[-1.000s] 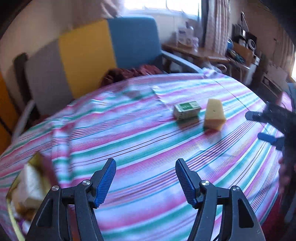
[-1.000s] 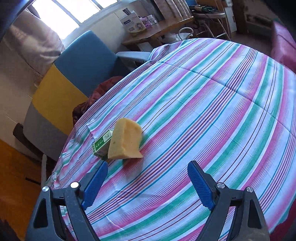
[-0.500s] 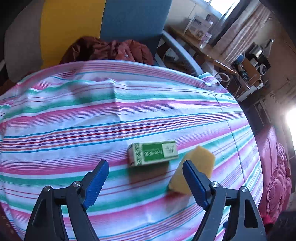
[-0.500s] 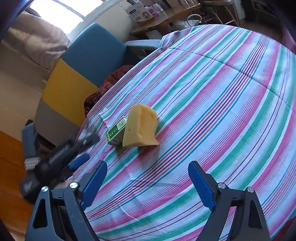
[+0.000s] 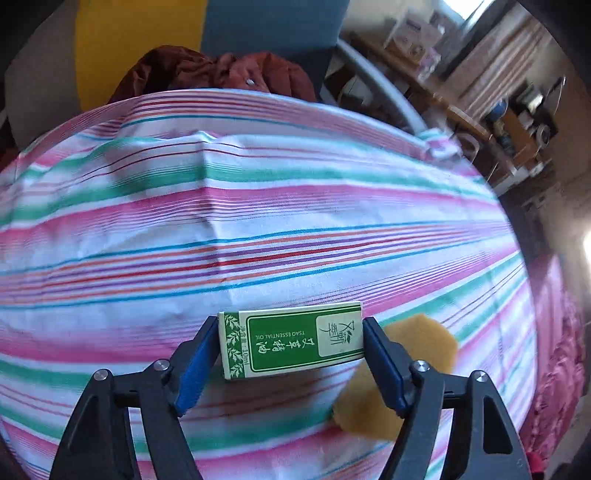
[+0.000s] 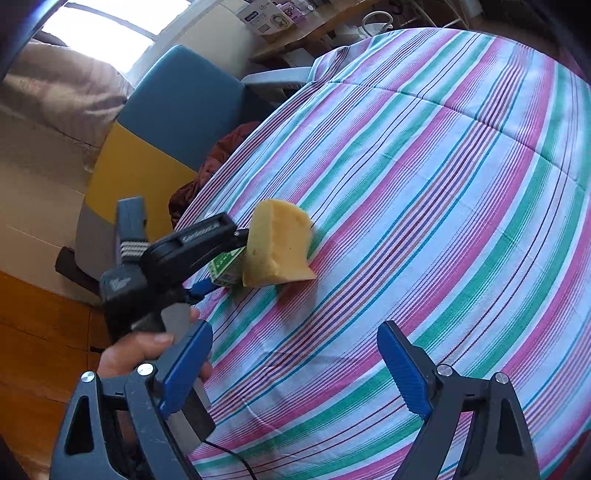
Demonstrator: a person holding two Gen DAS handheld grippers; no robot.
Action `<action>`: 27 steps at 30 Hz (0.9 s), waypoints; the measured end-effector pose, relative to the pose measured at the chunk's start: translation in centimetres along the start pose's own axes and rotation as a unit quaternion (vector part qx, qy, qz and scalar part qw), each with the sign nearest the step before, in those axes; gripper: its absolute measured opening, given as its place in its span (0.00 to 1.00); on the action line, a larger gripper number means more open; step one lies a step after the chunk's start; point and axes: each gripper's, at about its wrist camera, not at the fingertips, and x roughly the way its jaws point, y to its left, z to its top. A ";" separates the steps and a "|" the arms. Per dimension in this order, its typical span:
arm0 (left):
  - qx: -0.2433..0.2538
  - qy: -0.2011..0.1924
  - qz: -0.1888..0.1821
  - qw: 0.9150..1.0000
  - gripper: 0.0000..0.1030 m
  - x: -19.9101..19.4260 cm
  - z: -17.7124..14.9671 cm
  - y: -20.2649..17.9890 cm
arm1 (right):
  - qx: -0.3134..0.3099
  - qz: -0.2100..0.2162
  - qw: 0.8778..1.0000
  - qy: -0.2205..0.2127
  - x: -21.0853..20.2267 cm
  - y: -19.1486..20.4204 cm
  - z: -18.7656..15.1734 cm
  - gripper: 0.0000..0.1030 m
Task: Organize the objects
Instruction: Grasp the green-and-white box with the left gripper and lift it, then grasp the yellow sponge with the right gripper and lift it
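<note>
A small green and white box lies flat on the striped tablecloth. My left gripper straddles it lengthwise; its jaws are closing and the blue pads touch both short ends. A yellow cheese-shaped wedge sits just right of the box, partly behind my right finger. In the right wrist view the wedge stands in front of the box, with the left gripper and a hand at the table's left edge. My right gripper hovers open over bare cloth, nearer than the wedge.
A blue, yellow and grey chair stands behind the table with a dark red garment on its seat. A cluttered wooden desk is at the back right. The cloth's edge drops off at the left.
My left gripper swung across and down from the near left of the table onto the green box, and its jaws came in against the box's ends. The right gripper stayed put, open.
</note>
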 end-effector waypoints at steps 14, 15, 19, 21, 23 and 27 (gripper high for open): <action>0.063 -0.098 0.112 0.987 0.74 -10.6 -16.7 8.2 | -0.044 -0.040 0.998 0.002 0.6 1.0 -0.6 0.89; 0.073 -0.107 0.119 0.984 0.74 -11.1 -17.9 8.2 | -0.053 -0.047 0.997 0.002 0.7 1.2 -0.7 0.89; 0.114 -0.116 0.118 0.980 0.74 -11.2 -21.2 7.9 | -0.079 -0.067 0.995 0.002 1.2 1.8 -0.9 0.89; 0.108 -0.110 0.101 0.983 0.74 -10.4 -21.5 8.2 | -0.092 -0.078 0.993 -0.002 1.3 2.0 -1.1 0.89; 0.106 -0.120 0.095 0.982 0.74 -10.5 -21.7 8.4 | -0.103 -0.087 0.991 -0.007 1.5 2.2 -1.2 0.89; 0.100 -0.119 0.080 0.985 0.74 -10.4 -21.7 9.1 | -0.110 -0.085 0.990 -0.020 1.3 2.6 -1.3 0.89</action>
